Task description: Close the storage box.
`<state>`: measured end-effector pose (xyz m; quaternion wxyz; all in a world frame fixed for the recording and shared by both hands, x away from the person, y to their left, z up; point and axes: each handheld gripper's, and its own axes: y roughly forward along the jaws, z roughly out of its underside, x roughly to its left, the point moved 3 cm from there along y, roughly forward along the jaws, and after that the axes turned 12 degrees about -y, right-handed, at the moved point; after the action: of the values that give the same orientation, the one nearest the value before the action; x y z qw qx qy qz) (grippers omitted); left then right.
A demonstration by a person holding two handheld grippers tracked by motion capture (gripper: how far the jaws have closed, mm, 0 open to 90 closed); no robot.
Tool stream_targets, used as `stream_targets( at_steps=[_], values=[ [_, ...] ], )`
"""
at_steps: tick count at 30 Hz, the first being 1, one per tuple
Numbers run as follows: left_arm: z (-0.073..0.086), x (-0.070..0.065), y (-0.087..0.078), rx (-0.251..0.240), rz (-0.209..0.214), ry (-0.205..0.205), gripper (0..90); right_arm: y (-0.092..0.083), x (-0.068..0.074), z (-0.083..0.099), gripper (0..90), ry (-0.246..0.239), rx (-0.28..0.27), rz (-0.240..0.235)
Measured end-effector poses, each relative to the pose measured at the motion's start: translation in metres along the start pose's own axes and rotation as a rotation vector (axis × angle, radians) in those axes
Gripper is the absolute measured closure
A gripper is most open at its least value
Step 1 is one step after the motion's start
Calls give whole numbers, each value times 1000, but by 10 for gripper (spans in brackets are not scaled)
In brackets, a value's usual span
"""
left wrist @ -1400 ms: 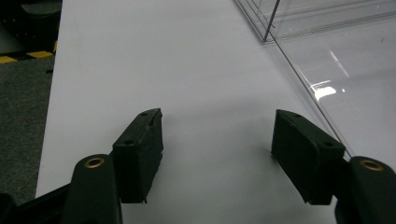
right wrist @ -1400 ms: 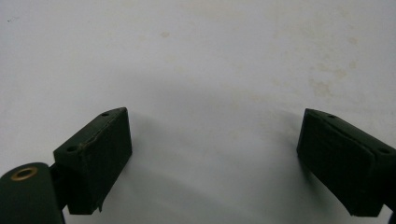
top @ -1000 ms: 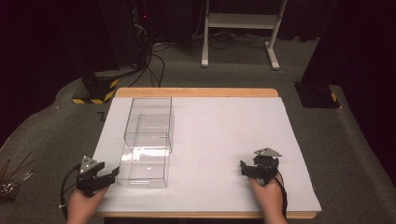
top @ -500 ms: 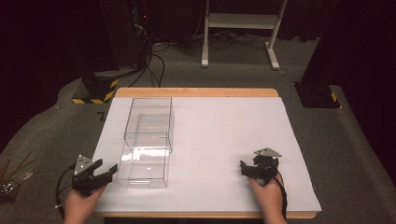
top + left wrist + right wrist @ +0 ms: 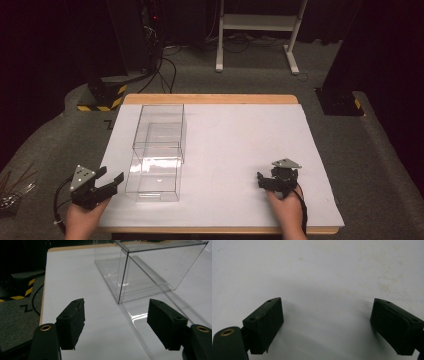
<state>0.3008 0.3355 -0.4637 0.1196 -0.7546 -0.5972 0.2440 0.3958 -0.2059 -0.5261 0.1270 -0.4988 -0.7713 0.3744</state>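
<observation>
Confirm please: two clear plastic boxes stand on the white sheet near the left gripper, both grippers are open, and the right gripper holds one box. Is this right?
Not quite. The right gripper holds nothing: the right gripper view shows only bare white sheet between its open jaws. The rest stands: the two clear boxes sit near the open left gripper, as the high view shows.

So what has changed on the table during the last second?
The left gripper drew back slightly toward the table's near edge, away from the clear plastic box, jaws open, holding nothing. The right gripper and the box stayed put.
</observation>
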Motion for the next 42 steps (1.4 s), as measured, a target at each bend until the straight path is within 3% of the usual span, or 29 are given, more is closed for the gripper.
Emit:
stream_targets(
  at_steps=[3, 11, 15, 19, 23, 31, 38, 42],
  values=[
    [-3, -2, -6, -22, 19, 0, 290, 0, 0, 0, 117, 0, 0, 0],
    [-10, -11, -21, -87, 48, 13, 139, 0, 0, 0, 118, -1, -1, -1],
    [-8, -13, -22, -67, 84, 32, 90, 0, 0, 0, 119, -2, -1, -1],
    [-6, -14, -20, -50, 94, 32, 73, 0, 0, 0, 125, -3, -2, -1],
    [-2, -17, -20, -29, 71, 45, 51, 0, 0, 0, 129, -7, -4, -2],
    [11, -27, -23, -20, 109, 37, 10, 0, 0, 0, 130, -8, -4, -3],
    [17, -28, -29, -24, 114, 45, 9, 0, 0, 0, 131, -7, -4, -3],
    [26, -26, -24, 8, 115, 48, 9, -1, 1, 0, 135, -8, -5, -2]
  ],
)
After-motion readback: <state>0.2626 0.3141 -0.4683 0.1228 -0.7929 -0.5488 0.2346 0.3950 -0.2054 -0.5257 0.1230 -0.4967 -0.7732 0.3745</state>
